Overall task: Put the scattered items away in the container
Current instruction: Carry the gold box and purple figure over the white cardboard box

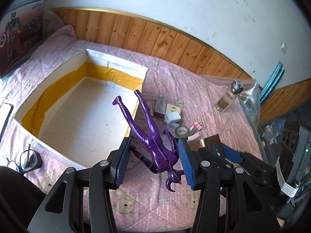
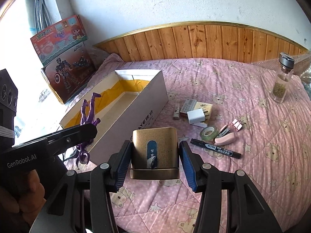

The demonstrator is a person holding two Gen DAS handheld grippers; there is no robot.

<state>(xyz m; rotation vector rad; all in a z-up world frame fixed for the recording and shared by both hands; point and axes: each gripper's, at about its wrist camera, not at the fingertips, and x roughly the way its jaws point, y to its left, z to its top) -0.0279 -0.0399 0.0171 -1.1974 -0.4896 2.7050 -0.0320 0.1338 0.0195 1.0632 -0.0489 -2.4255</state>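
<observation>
Tongs first: we find the left gripper (image 1: 153, 162) clamped on a purple toy figure (image 1: 155, 141), its pads against the arms and its legs pointing up and away, over the near edge of the open cardboard box (image 1: 114, 69). The right gripper (image 2: 154, 164) is clamped on a gold tin (image 2: 154, 148), one pad on each side, above the pink quilt (image 2: 252, 174). We see nothing inside the box, which lies on the quilt. Scattered beside it are a white charger (image 2: 195, 117), a tape roll (image 2: 209, 133), a pink stapler (image 2: 225, 136), a black marker (image 2: 215, 148), pink clips (image 2: 238, 125) and a glass jar (image 2: 281, 77).
</observation>
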